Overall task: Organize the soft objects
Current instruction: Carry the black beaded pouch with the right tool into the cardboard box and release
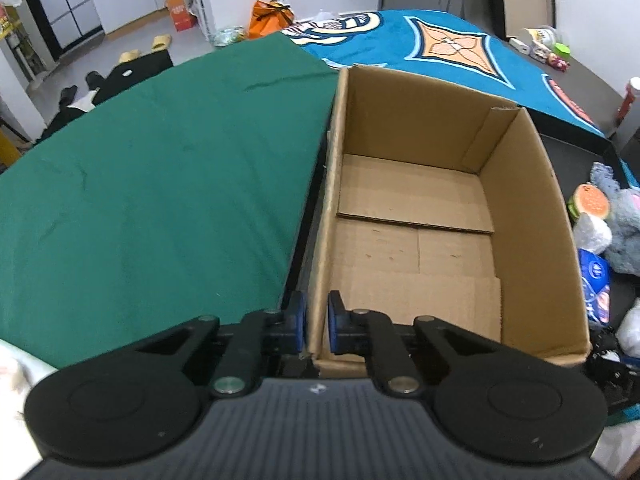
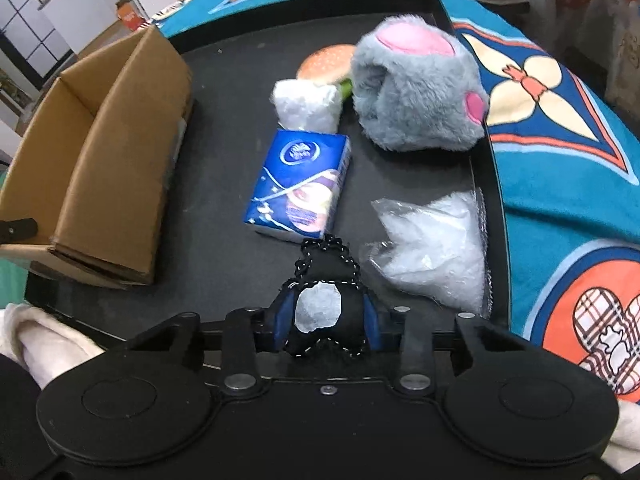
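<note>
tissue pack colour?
Blue with a white swirl; the tissue pack shows best in the right wrist view.

body: black grippers (image 2: 326,316) | blue pads (image 1: 335,322) | possibly cream sleeve (image 2: 44,334)

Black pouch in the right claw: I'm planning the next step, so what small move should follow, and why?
Probably lift the black pouch and carry it toward the cardboard box: the right claw pinches it, the box is empty, and the left claw grips its wall.

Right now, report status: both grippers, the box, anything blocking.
Left gripper shut on cardboard box wall. Right gripper shut on black pouch. Box empty. Tissue pack lies just ahead.
</note>
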`<state>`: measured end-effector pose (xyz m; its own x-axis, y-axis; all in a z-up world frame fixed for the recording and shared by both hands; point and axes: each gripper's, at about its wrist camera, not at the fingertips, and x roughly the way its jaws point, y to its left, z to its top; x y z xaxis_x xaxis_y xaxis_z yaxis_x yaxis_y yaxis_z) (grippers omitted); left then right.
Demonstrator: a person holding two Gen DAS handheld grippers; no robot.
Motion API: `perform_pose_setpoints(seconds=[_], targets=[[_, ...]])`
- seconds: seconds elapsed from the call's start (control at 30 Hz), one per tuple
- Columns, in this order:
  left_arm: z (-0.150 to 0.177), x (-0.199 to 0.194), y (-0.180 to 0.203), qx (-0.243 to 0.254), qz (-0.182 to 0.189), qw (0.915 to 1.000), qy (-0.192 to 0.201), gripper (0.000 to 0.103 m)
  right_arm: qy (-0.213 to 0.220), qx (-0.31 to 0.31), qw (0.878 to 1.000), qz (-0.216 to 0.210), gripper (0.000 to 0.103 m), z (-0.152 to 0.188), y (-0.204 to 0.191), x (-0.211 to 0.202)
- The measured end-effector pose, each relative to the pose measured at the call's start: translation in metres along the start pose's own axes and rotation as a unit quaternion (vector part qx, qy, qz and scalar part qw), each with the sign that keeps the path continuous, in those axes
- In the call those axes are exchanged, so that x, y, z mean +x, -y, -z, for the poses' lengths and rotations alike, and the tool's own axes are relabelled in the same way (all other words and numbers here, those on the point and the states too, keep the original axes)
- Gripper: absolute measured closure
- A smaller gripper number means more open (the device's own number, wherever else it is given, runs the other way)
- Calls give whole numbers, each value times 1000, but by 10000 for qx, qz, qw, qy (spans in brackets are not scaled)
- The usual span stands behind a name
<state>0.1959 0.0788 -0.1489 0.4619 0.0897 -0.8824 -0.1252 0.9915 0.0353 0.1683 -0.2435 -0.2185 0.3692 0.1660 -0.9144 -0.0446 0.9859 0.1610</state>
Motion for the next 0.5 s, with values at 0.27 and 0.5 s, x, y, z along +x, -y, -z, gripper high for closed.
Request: perform_pose_setpoints(seconds=[0.27,0.5], targets=[[7,-11,-5,17,159,9999,13,93,205,-101,9997,-58,67,-4,-13,-13],[10,-14,-9,-62,292,9995,-86,92,424,-308,9986,-58,67,-15,-31,-28]])
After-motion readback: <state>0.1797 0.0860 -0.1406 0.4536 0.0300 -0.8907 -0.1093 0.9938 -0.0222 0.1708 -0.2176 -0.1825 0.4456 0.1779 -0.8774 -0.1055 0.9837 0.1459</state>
